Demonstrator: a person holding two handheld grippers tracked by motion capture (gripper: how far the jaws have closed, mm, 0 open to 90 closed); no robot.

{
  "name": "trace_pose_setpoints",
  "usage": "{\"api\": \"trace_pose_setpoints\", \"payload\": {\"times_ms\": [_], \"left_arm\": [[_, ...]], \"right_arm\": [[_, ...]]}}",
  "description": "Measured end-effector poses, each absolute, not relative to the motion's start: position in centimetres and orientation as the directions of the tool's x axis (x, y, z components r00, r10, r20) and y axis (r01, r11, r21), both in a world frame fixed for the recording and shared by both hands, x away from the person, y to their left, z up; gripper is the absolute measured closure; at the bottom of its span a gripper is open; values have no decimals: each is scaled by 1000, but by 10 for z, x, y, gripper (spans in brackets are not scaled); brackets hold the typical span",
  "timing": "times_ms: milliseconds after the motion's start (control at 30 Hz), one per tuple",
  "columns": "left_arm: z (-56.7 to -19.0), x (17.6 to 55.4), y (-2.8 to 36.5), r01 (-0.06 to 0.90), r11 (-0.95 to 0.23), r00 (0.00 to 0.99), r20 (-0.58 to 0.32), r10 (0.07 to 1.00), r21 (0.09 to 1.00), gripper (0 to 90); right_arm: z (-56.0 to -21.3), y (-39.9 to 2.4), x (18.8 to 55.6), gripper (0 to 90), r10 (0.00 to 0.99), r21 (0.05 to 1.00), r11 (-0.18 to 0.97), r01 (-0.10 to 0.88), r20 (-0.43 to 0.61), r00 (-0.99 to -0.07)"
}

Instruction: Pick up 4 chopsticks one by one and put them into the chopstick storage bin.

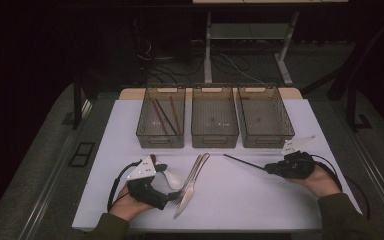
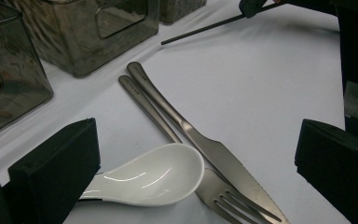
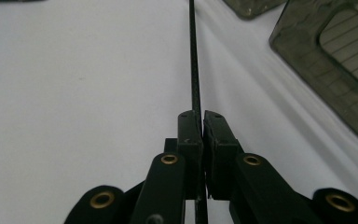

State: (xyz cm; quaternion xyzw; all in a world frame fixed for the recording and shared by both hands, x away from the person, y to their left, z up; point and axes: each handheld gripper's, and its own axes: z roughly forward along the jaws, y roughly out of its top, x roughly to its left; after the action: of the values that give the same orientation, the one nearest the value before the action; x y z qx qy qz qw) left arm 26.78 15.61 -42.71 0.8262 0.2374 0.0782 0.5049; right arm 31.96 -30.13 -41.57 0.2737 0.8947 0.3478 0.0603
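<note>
Right gripper (image 3: 201, 122): jaws clamped on black chopstick (image 1: 244, 163), right of knife (image 1: 192, 183); thin stick may twist loose.
Left gripper (image 2: 196, 154): jaws apart around white spoon (image 2: 154, 175), touching knife; closing could jostle fork (image 2: 223, 198).

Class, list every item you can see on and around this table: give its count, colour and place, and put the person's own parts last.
Bins: three, smoky clear plastic, in a row at the table's far side.
Sticks in the left bin: about three, brown and dark.
Knife: one, silver, near centre.
Fork: one, silver, beside the knife.
Spoon: one, white, at the left gripper.
Black chopstick: one, held by the right gripper.
Table: one, white top.
Left gripper: black, fingers open.
Right gripper: black, fingers shut on the chopstick.
Hands: two, olive sleeves.
</note>
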Motion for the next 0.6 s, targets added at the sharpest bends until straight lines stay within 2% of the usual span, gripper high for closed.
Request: {"api": "trace_pose_setpoints", "payload": {"times_ms": [233,600], "left_arm": [[-428,268,156,319,-377,873,-115,474,870,0],[-427,268,156,321,-369,870,-118,478,872,0]], "right_arm": [[-398,-291,325,859,523,700,577,420,79,-849],[-371,-254,341,858,509,731,550,405,91,-856]]}}
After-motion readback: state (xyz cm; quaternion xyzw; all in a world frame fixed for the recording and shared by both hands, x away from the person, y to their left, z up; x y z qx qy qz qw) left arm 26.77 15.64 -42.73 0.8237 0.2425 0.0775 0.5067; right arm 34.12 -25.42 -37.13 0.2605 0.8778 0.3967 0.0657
